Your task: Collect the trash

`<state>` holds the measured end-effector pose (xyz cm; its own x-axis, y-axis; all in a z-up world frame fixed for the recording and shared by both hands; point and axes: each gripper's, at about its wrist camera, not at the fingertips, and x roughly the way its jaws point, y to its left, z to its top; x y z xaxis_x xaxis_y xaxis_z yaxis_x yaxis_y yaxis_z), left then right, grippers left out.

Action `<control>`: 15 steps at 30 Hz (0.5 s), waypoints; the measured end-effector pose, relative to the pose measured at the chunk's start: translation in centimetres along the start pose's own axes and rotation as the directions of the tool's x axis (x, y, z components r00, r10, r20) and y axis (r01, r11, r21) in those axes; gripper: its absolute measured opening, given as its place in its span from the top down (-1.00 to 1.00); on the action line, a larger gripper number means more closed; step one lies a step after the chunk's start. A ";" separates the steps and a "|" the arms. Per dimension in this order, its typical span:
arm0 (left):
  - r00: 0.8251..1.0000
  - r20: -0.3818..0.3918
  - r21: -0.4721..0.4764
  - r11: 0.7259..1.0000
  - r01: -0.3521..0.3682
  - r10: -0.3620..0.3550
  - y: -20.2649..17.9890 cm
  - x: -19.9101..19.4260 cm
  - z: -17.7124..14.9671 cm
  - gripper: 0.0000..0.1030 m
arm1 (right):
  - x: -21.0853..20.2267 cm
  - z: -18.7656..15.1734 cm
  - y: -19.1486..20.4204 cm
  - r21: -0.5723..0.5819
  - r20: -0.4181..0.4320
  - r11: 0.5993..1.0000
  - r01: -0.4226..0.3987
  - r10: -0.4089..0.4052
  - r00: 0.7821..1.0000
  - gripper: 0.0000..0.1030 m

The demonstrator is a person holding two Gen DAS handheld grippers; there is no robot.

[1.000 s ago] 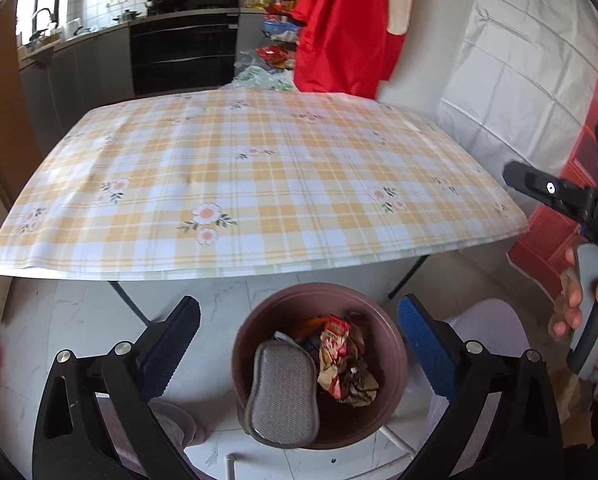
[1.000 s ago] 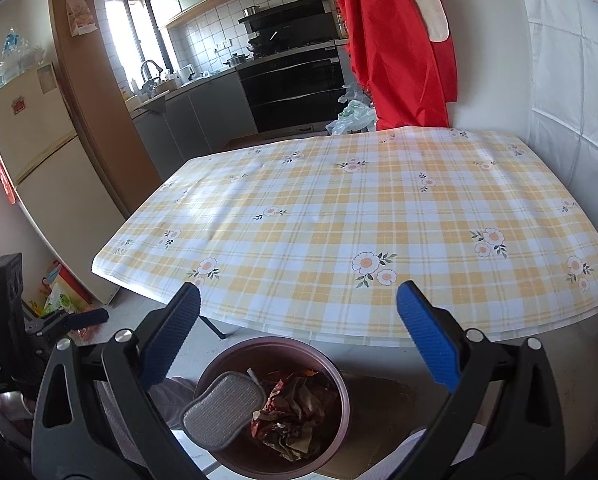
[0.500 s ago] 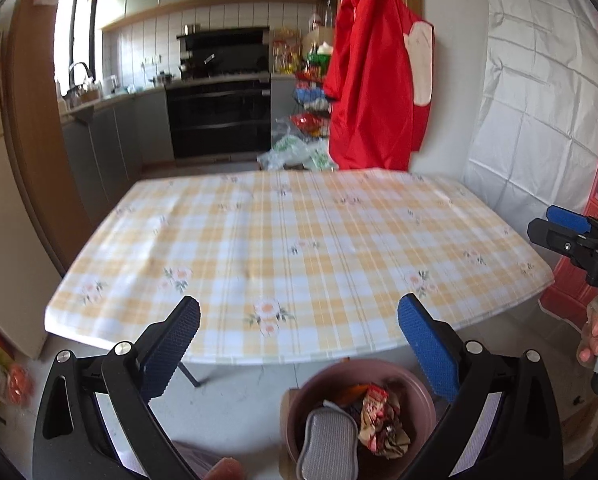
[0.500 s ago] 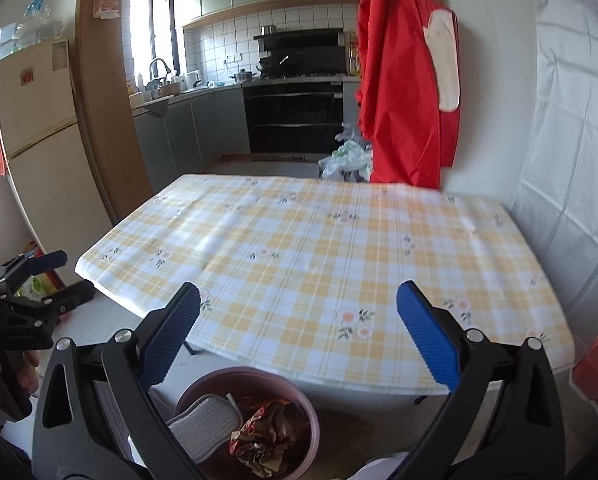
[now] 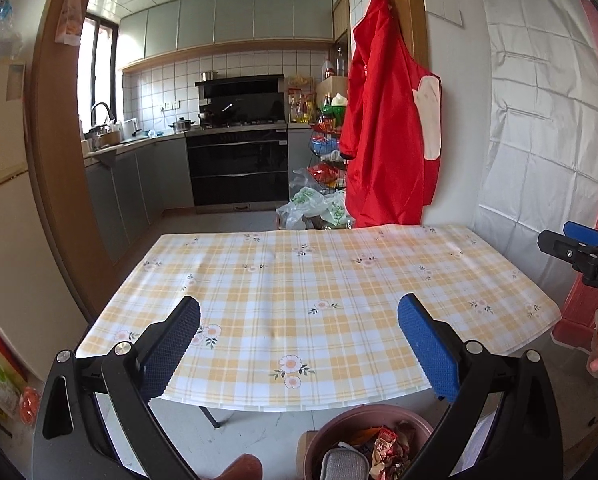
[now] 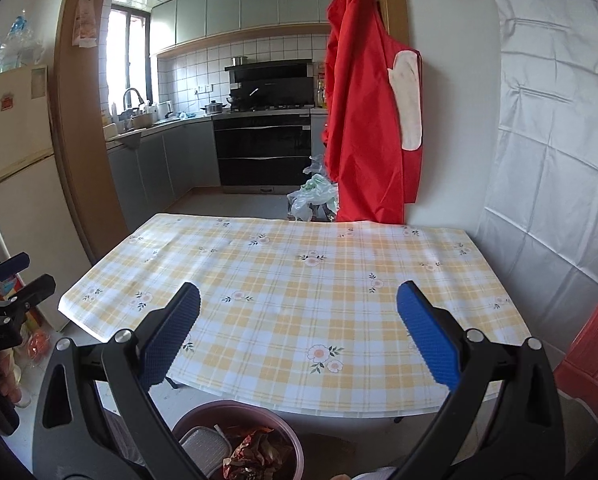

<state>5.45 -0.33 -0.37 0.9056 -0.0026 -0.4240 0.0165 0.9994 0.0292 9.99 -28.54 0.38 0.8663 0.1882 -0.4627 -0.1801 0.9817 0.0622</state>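
Observation:
A brown round trash bin [image 5: 341, 430] stands on the floor below the table's near edge, holding crumpled wrappers [image 5: 387, 454] and a grey mesh pad [image 5: 345, 464]. It also shows in the right wrist view [image 6: 235, 414]. My left gripper [image 5: 299, 344] is open and empty, raised above the bin and facing the table. My right gripper [image 6: 298, 340] is open and empty, also held above the bin. The right gripper shows at the right edge of the left wrist view [image 5: 575, 250]; the left gripper shows at the left edge of the right wrist view [image 6: 15, 284].
A table with a yellow plaid flowered cloth [image 5: 311, 292] fills the middle. A red apron [image 5: 387, 132] hangs on the wall behind it. Plastic bags [image 5: 315, 208] lie on the floor beyond. A fridge [image 6: 15, 184] stands left, a red stool [image 6: 595, 344] right.
Both grippers have risen and tilted up from the bin: it has slid to the bottom edge of both views and the kitchen behind the table has come into view. Both stay open.

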 end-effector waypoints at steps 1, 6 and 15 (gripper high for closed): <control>1.000 0.003 0.001 1.000 -0.005 0.005 0.0 -0.1 0.1 -0.88 | 0.0 0.0 0.0 0.003 -0.001 1.000 0.000 0.000 1.000 -0.89; 0.999 0.014 0.020 0.999 -0.043 0.043 -0.2 -0.3 0.2 -0.88 | 0.0 -0.1 0.0 0.003 0.000 1.000 -0.001 0.001 1.000 -0.89; 0.999 0.021 0.017 0.999 -0.049 0.048 -0.3 -0.4 0.4 -0.88 | 0.2 -0.4 0.4 -0.011 -0.005 1.000 0.013 -0.013 1.000 -0.89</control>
<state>5.23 -0.61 0.16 0.9140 0.0450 -0.4032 -0.0202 0.9976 0.0656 9.91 -28.17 0.00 0.8663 0.1758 -0.4676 -0.1742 0.9836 0.0470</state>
